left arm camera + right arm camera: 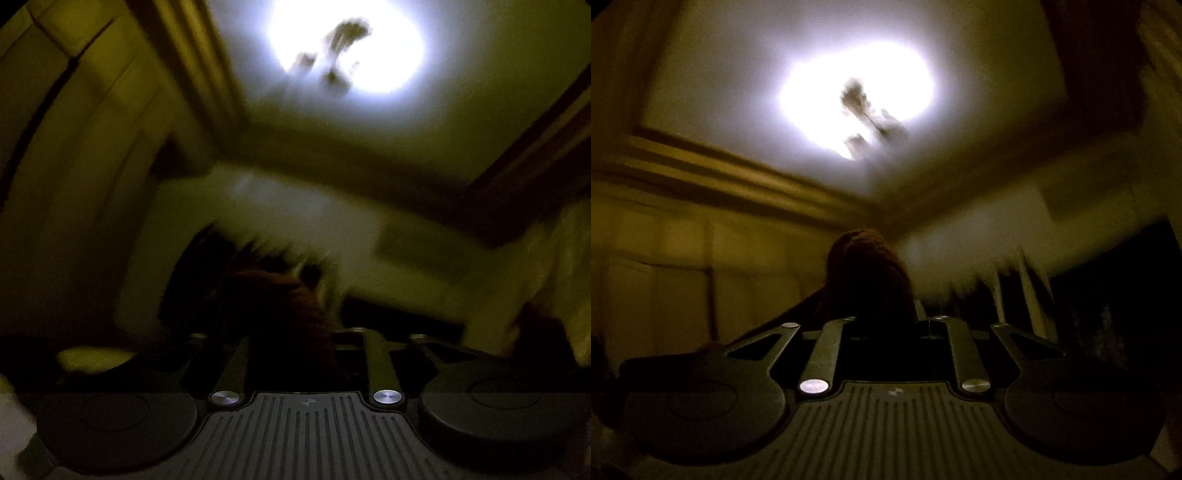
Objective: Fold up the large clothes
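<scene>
Both views are dark, blurred and tilted up toward the ceiling. In the left wrist view a dark reddish-brown cloth (280, 291) stands bunched between the jaws of my left gripper (291, 332). Its linkage bars are drawn in, and the fingertips are lost in shadow under the cloth. In the right wrist view a lump of the same dark cloth (868, 266) rises from between the jaws of my right gripper (886, 317), which is shut on it. More of the cloth trails down to the left of that gripper. The rest of the garment is hidden below both cameras.
A bright ceiling lamp (347, 48) (857, 99) glares overhead. Tall pale cupboard doors (74, 166) fill the left, and pale fabric (546, 277) hangs at the right. A dark recess (1115, 295) lies at the right of the right wrist view.
</scene>
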Motion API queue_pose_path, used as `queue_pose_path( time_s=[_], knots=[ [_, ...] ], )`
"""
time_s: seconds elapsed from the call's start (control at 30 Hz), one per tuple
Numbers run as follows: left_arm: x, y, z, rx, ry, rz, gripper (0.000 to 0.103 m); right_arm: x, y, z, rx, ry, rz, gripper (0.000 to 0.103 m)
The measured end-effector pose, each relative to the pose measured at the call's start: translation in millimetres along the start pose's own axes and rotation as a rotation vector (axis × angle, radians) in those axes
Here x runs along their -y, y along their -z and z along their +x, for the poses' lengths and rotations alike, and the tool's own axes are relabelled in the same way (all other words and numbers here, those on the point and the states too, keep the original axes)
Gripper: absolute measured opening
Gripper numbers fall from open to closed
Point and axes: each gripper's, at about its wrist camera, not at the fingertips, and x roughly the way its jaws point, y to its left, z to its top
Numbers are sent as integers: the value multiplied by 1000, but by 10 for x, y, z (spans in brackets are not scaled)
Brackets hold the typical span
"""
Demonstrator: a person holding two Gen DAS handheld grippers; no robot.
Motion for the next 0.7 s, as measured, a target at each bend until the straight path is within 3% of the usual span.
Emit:
queue_pose_path(
  time_s=[0.07, 0.1, 0.13, 0.23, 0.4, 0.5, 0.57, 0.7],
  knots=[
    [-180, 563, 459, -129, -81, 33, 103, 250, 443, 371, -96, 159, -37, 50],
    [-270, 848, 630, -195, -131, 37, 103, 377, 714, 500, -124, 238, -62, 56],
    [-380, 1169, 745, -236, -179, 33, 103, 437, 964, 588, -149, 281, -81, 62],
    [-724, 1959, 918, -387, -214, 5, 103, 799, 1728, 670, -299, 302, -69, 82],
    [-1482, 3030, 1038, -703, -254, -165, 103, 1214, 2758, 381, -496, 276, 99, 92],
    [-1865, 3501, 987, -765, -300, -272, 103, 1344, 3290, 205, -624, 212, 255, 92],
    [-1955, 3668, 971, -765, -297, -304, 103, 1411, 3449, 110, -681, 185, 332, 92],
    [-1789, 3759, 1063, -790, -287, -195, 103, 1532, 3730, 219, -752, 196, 455, 93]
  ],
)
